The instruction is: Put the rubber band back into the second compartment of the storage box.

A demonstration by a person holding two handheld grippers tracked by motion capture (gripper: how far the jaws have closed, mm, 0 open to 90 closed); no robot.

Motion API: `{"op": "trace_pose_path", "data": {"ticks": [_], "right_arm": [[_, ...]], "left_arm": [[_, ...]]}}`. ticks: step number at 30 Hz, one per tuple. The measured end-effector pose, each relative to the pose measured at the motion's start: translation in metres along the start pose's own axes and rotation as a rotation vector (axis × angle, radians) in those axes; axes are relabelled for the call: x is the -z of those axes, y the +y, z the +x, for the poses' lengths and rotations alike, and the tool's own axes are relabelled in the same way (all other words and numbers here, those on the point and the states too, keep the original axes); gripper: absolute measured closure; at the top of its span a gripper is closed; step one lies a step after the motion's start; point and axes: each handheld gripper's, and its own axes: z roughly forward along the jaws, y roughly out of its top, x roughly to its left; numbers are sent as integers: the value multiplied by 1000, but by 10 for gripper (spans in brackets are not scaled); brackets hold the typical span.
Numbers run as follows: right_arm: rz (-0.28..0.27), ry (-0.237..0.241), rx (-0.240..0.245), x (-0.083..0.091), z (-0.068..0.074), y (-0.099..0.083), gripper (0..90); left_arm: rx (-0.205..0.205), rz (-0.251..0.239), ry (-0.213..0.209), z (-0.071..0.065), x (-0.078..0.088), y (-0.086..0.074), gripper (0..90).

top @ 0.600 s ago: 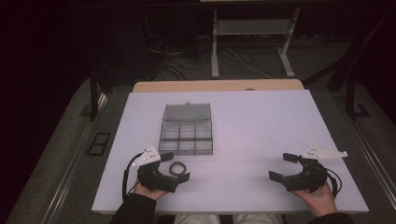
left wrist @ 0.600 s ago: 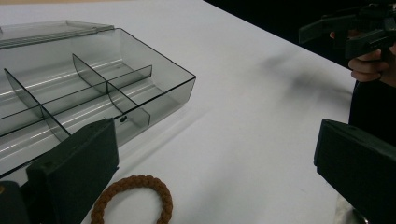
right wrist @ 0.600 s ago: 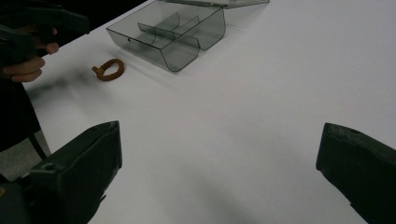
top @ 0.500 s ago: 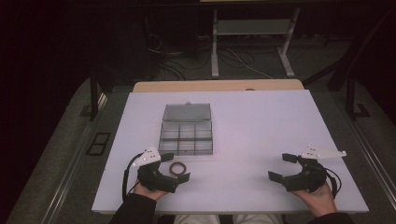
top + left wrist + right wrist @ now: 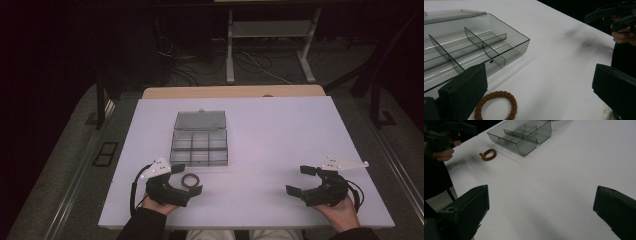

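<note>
A: How is the left gripper [image 5: 184, 178] posed?
B: It is held low over the near left part of the white bench [image 5: 280, 130], the hand [image 5: 159, 202] entering from the near edge. Its jaws stand wide apart and empty, angled toward the brown braided ring [image 5: 190, 179], which lies flat on the bench between them, near one jaw.

A: Where does the ring lie relative to the box?
B: Just in front of the clear compartment box [image 5: 199, 147], whose lid is folded back; the two are apart.

A: And the right gripper [image 5: 303, 181]?
B: It rests low at the near right, well apart from the ring, jaws likewise spread and holding nothing, pointing toward the left.
</note>
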Motion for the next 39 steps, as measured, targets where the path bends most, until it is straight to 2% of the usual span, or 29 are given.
{"op": "trace_pose_path", "data": {"ticks": [7, 13, 21, 39], "right_arm": [[-1, 3, -4, 0, -1, 0, 0], [4, 4, -2, -1, -1, 0, 0], [8, 8, 0, -1, -1, 0, 0], [9, 4, 6, -2, -1, -1, 0]], "left_arm": [[-9, 11, -2, -1, 1, 2, 0], [8, 16, -10, -2, 3, 5, 0], [-11, 54, -12, -4, 3, 10, 0], [-18, 92, -2, -1, 8, 18, 0]]}}
